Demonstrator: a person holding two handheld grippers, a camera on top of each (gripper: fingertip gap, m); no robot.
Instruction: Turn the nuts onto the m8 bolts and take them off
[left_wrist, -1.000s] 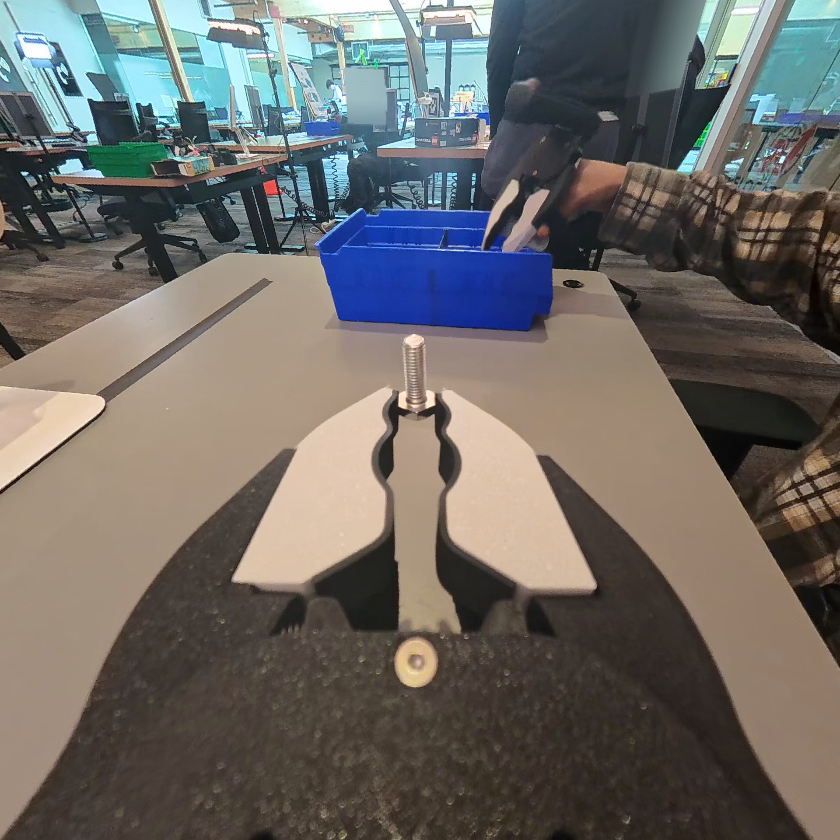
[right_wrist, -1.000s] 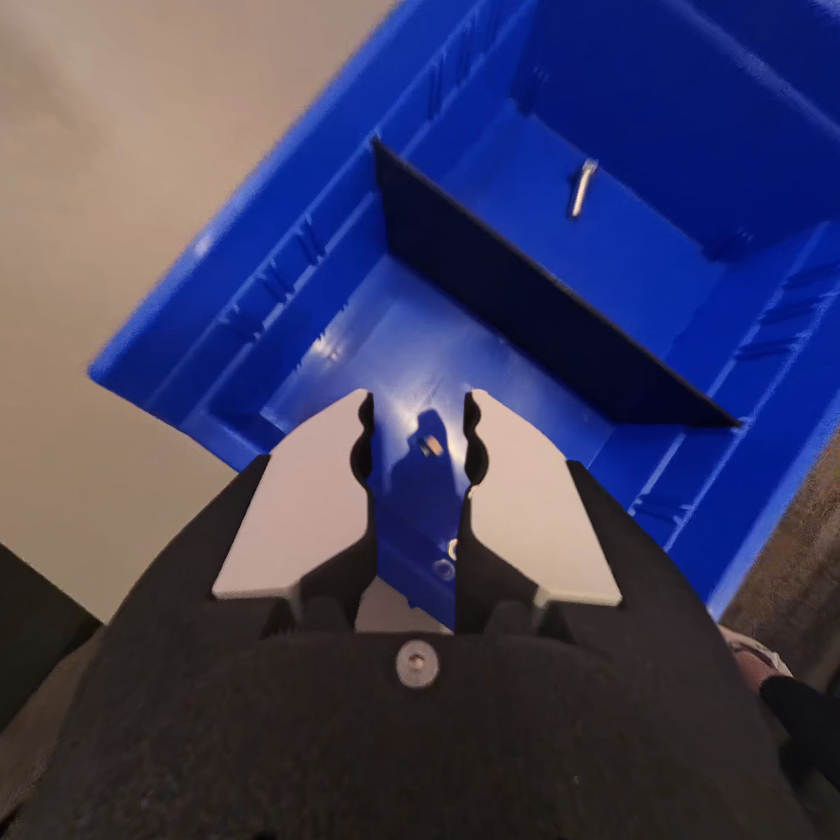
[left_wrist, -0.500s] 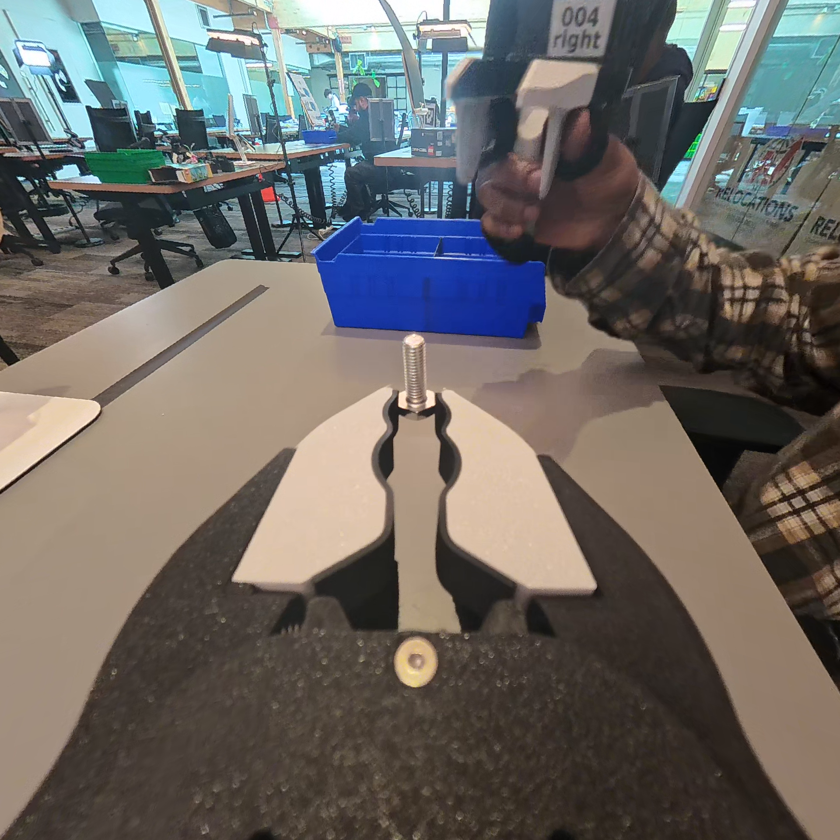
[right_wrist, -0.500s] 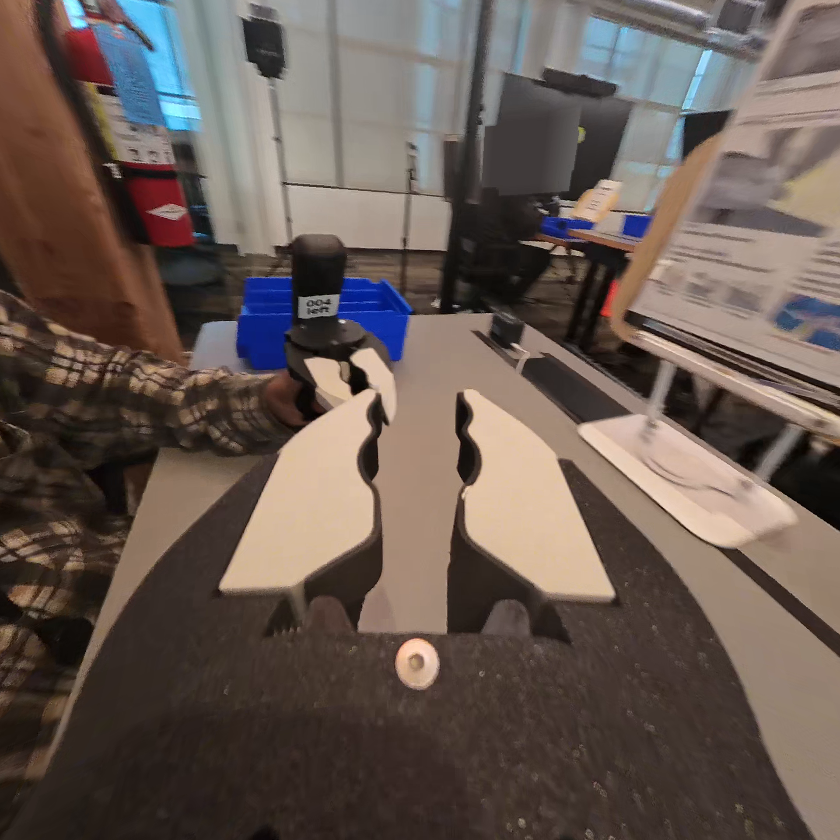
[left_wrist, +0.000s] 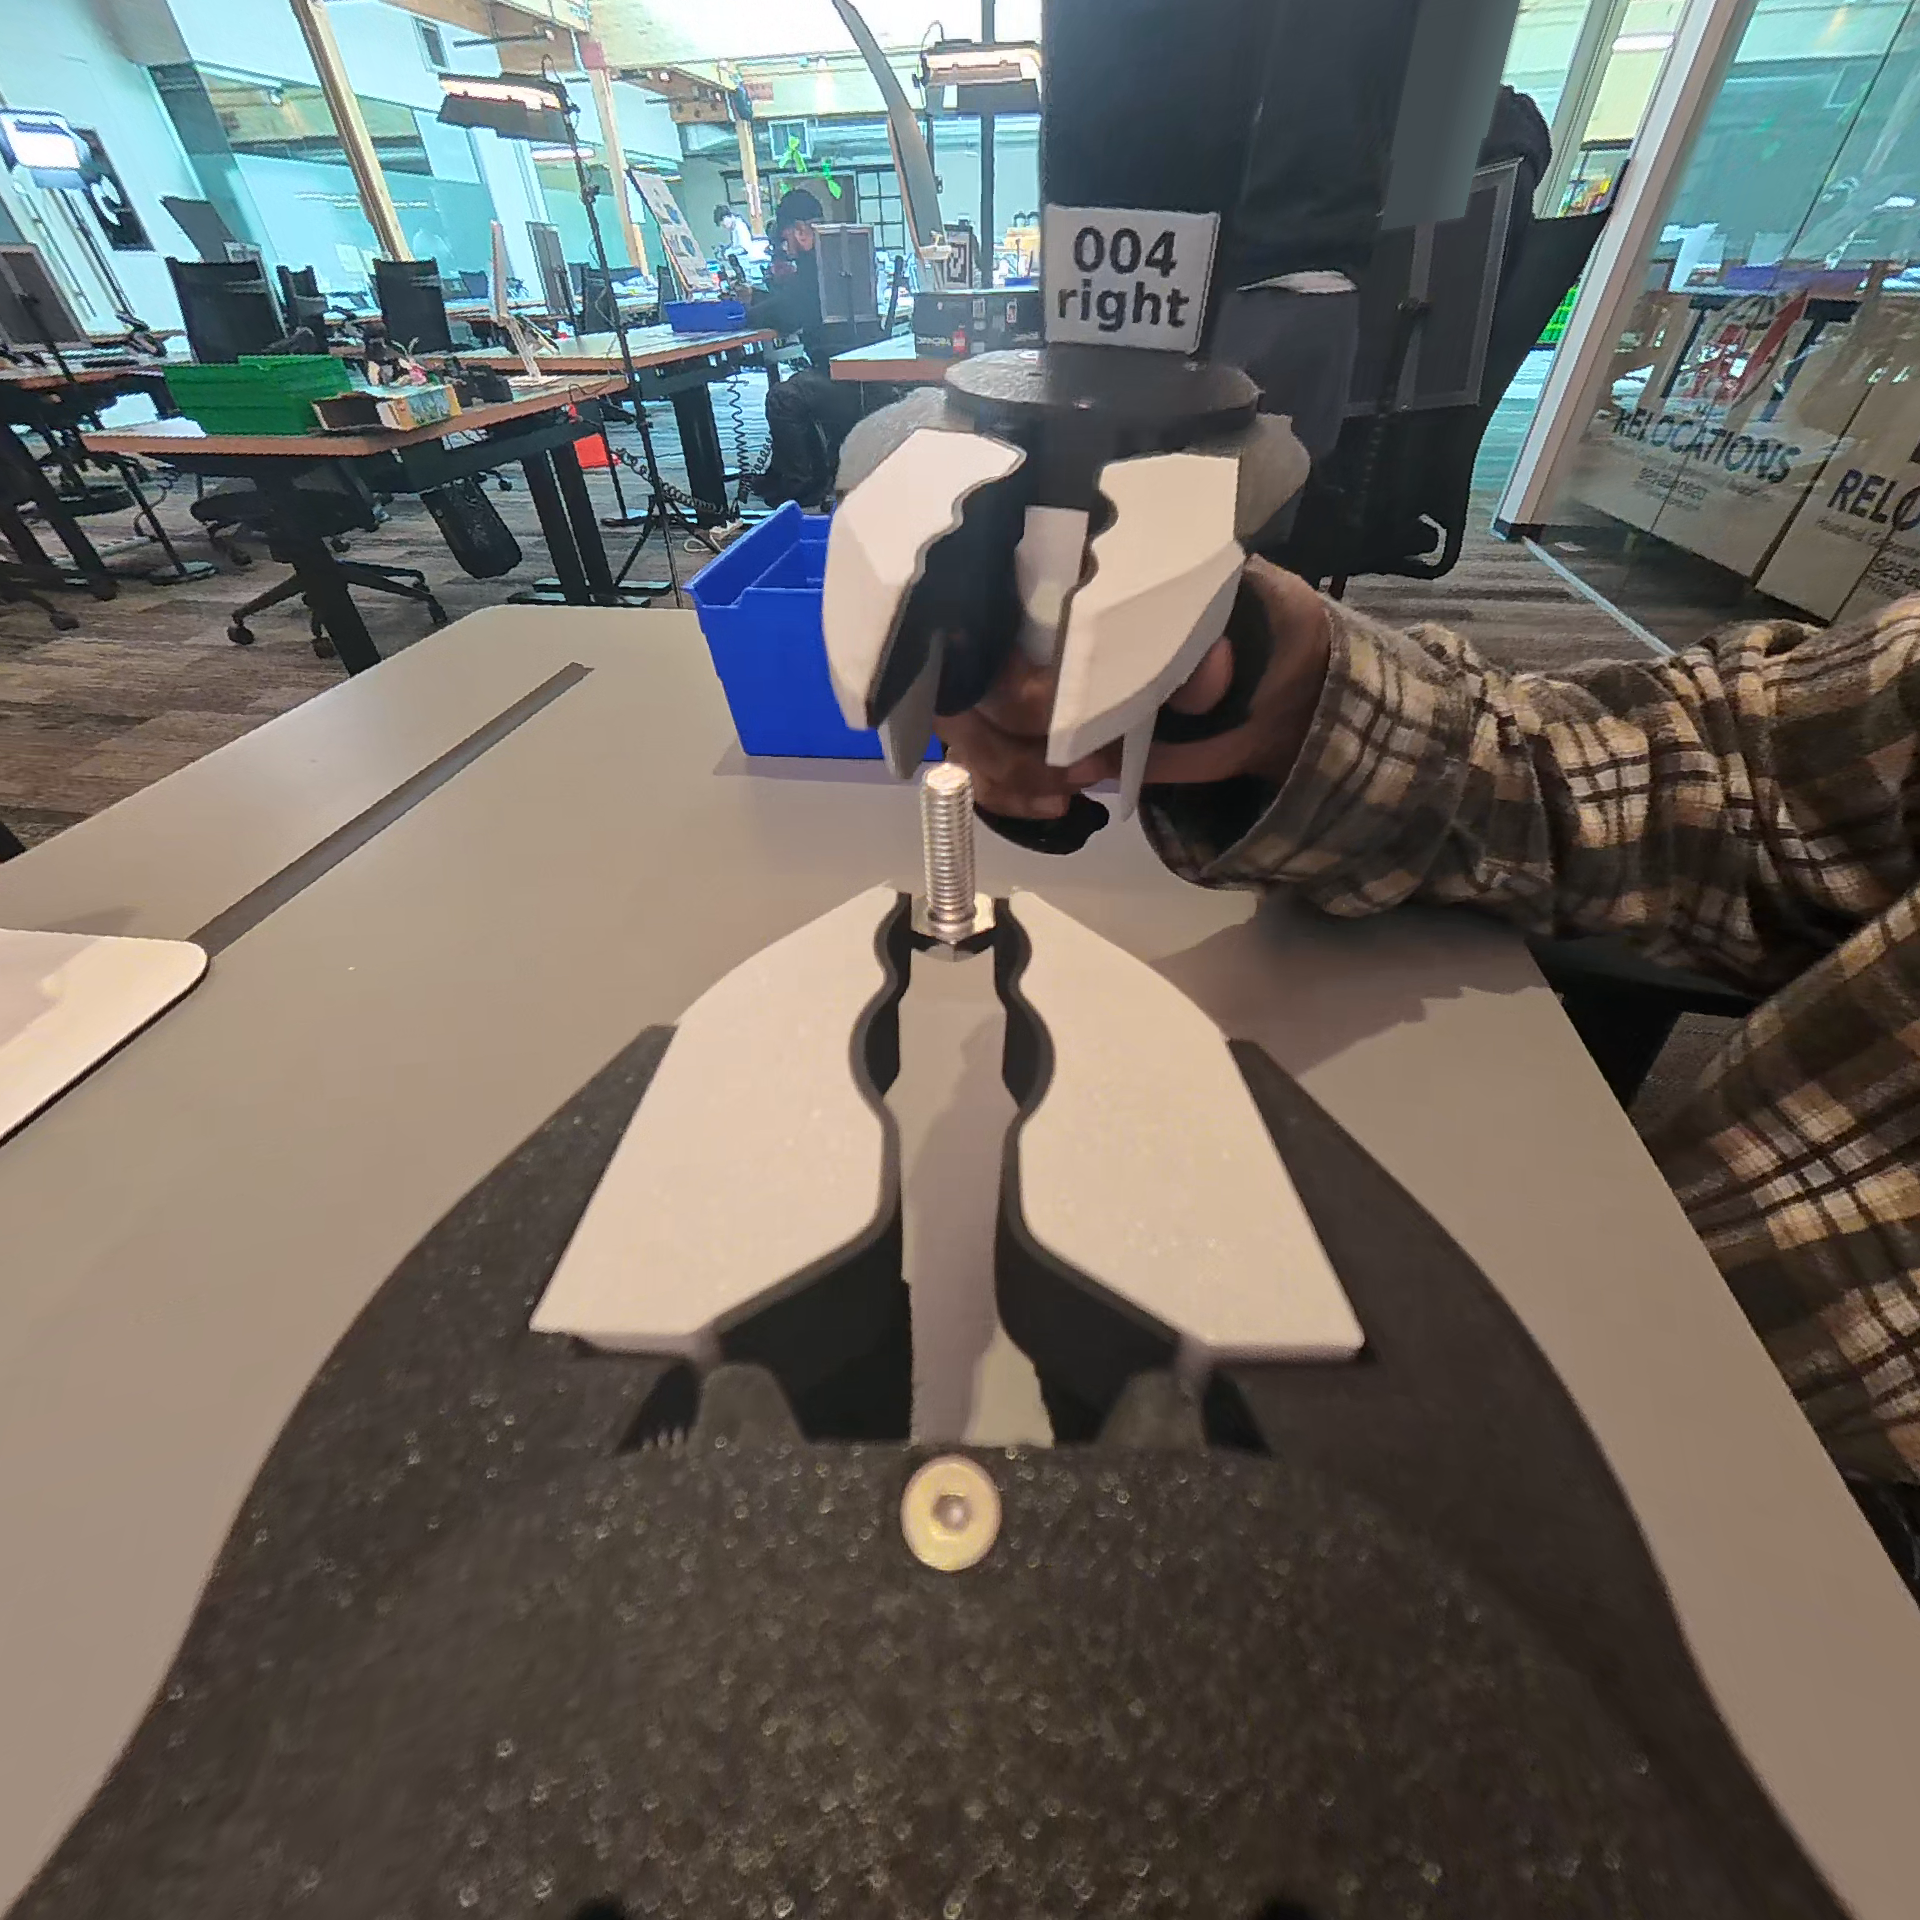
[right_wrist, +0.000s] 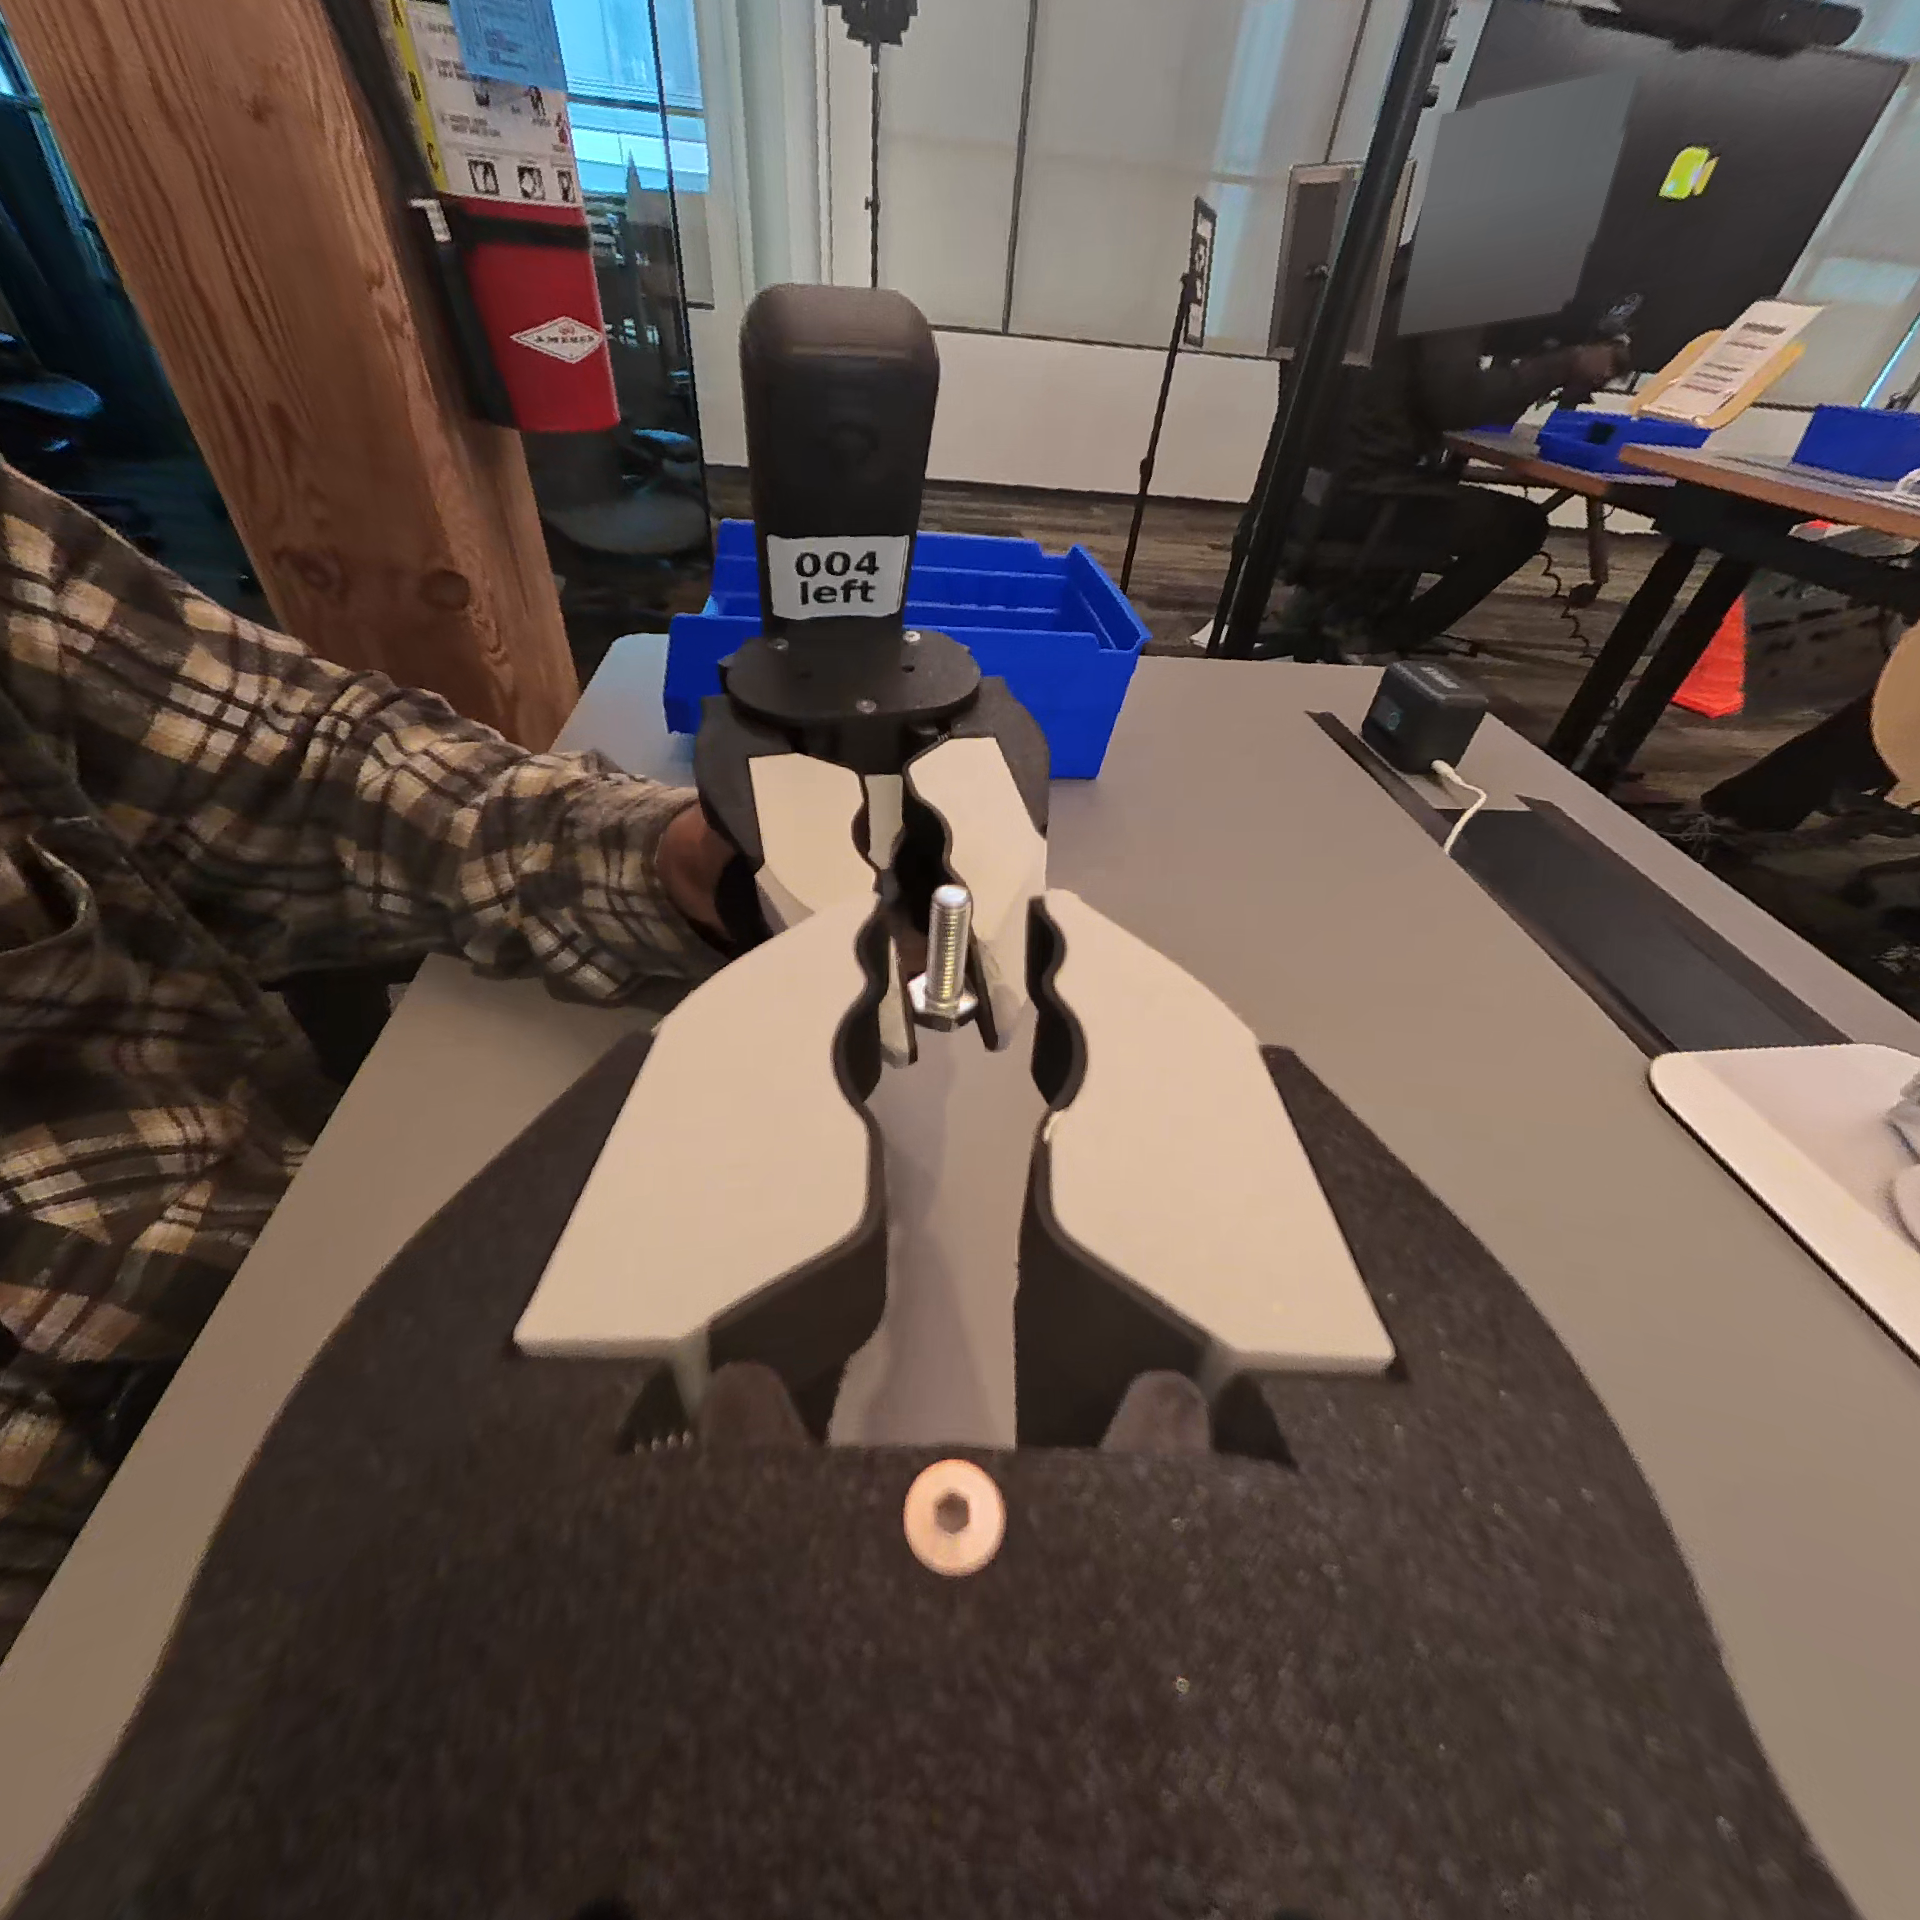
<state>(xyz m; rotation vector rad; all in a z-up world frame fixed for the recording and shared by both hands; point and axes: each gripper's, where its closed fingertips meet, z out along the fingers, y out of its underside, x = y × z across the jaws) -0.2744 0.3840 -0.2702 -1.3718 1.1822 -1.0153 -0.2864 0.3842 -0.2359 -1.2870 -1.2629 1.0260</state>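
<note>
A silver M8 bolt (left_wrist: 945, 847) stands upright on the grey table (left_wrist: 416, 1039), thread up. My left gripper (left_wrist: 948, 930) is shut on its hex head at the table surface. My right gripper (left_wrist: 1013, 779) faces it from the far side, open and empty, with its tips just behind the top of the bolt. In the right wrist view the bolt (right_wrist: 948, 951) stands in the gap between the open right gripper's (right_wrist: 956, 930) tips, untouched, with the left gripper (right_wrist: 940, 1039) holding its head. I see no nut on the bolt or in either gripper.
A blue divided bin (left_wrist: 774, 665) stands at the table's far end, also seen in the right wrist view (right_wrist: 1039, 644). A white pad (left_wrist: 62, 997) lies at one side, next to a dark strip (left_wrist: 395, 800) in the table. A plaid sleeve (left_wrist: 1558, 779) reaches in from the other side. The grippers are tip to tip, or close to it.
My right gripper came up out of the blue bin, still open, turned to face the left gripper and moved in to the bolt. The left gripper and the bolt stayed still.
</note>
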